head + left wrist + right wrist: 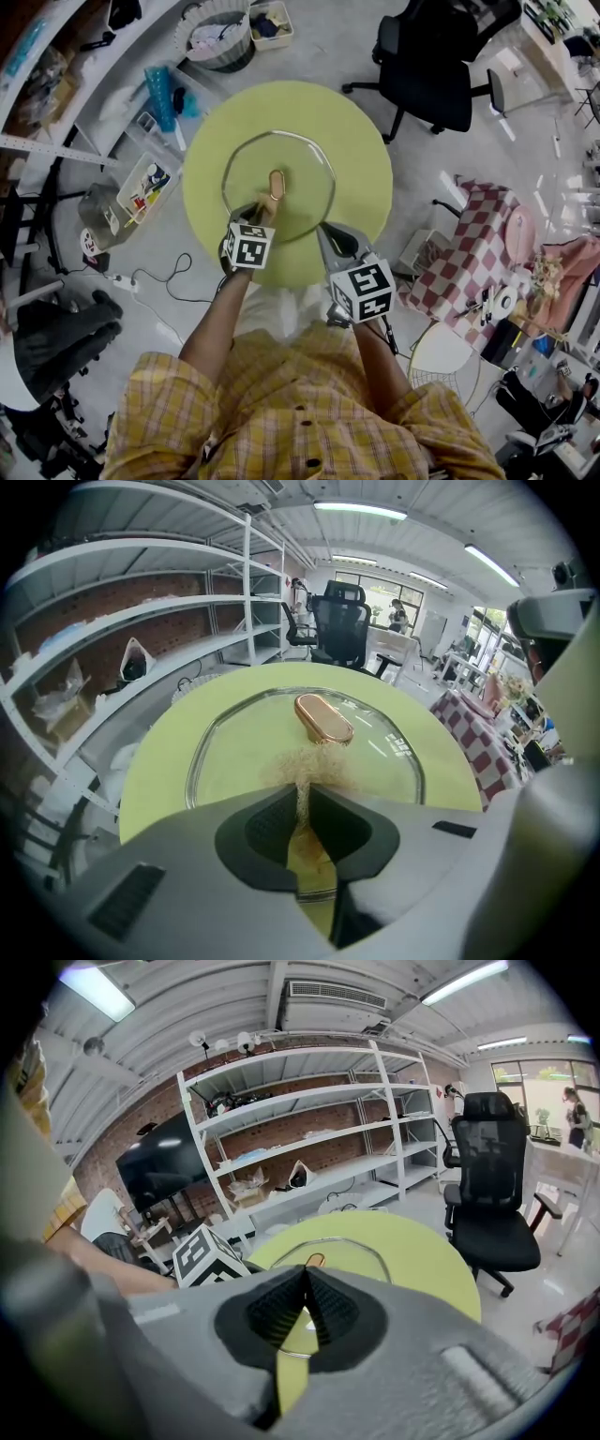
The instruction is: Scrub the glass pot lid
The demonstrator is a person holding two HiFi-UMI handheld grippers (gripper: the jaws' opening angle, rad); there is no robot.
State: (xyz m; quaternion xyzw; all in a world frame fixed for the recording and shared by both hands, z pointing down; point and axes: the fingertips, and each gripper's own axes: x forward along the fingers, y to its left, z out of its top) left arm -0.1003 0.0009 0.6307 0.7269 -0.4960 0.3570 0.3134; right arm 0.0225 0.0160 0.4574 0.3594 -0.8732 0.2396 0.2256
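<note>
a round yellow-green worktop (356,141) carries the glass lid (300,178), which lies flat at its middle with a long copper-coloured knob (276,184) at its centre. the left tongs (261,214) reach in from 6 o'clock over the lid's near rim, their marker cube just behind. in the left gripper view they are clamped on a tan, fibrous scrubber (305,766): the jaws pinch its narrow end and its frayed end fans out past the tips, over the glass and just short of the knob. whether it presses on the glass i cannot tell. the right tongs (325,234) come in near the lid's 5 o'clock rim, just beside the left pair. in the right gripper view their jaws meet at the tips with nothing between them, and the lid and the worktop show beyond and below them, with the left pair's cube at 9 o'clock. on the floor around the worktop, a black office chair (431,56) stands at 1 o'clock, a basket (217,36) of cloths at 11 o'clock, and a red-and-white checked cloth (478,234) at 4 o'clock. white shelves (309,1138) run along a brick wall. the person's arms, in yellow plaid sleeves (187,403), enter from 6 o'clock.
</note>
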